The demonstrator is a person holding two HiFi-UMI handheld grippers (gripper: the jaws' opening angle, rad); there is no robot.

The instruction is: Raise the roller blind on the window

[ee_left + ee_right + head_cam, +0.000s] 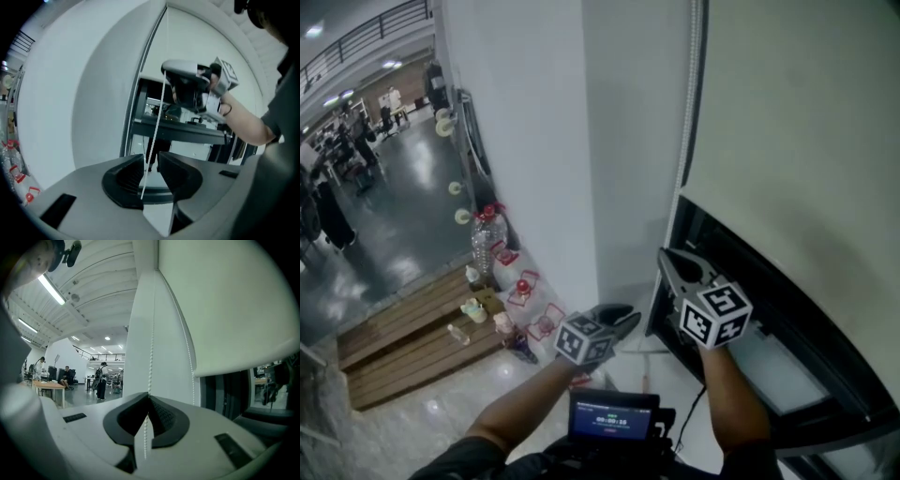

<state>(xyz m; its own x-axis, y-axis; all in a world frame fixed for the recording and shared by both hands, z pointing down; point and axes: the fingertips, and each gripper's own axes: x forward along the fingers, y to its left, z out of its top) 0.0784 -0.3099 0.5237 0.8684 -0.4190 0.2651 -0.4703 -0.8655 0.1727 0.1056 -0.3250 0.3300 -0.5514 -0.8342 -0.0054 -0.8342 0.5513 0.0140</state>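
Pinches the chain in the jaws of the right gripper, pressed flat together on the beads, with one strand running straight up from the pinch and a short run hanging below. Holds nothing in the left gripper: jaws standing well apart, with the same strand passing loose through the gap, close by one pad and not squeezed. Sits lower than the right in the head view, just beside the wall, with the right up near the blind's bottom edge. Reads as the middle of a hand-over-hand pull: holding the strand taut with the right while freeing the left for a fresh hold. Calls next, most likely, for moving the left along the strand to a new spot, shutting squarely on the beads to stop any slipping, then easing the right off only after making that grip sure. Otherwise risks letting the blind run back down. Needs care, too, to stay on the same strand, with a second one hanging just beside it along the blind's edge, probably the lowering one. As for the blind: pale, plain and flat, hanging over the window to the right of the wall, chain down its left side. Shows as partly raised, with a straight bottom edge and a band of dark glass and frame bared beneath. Cannot tell the travel left, with the top roller out of view.
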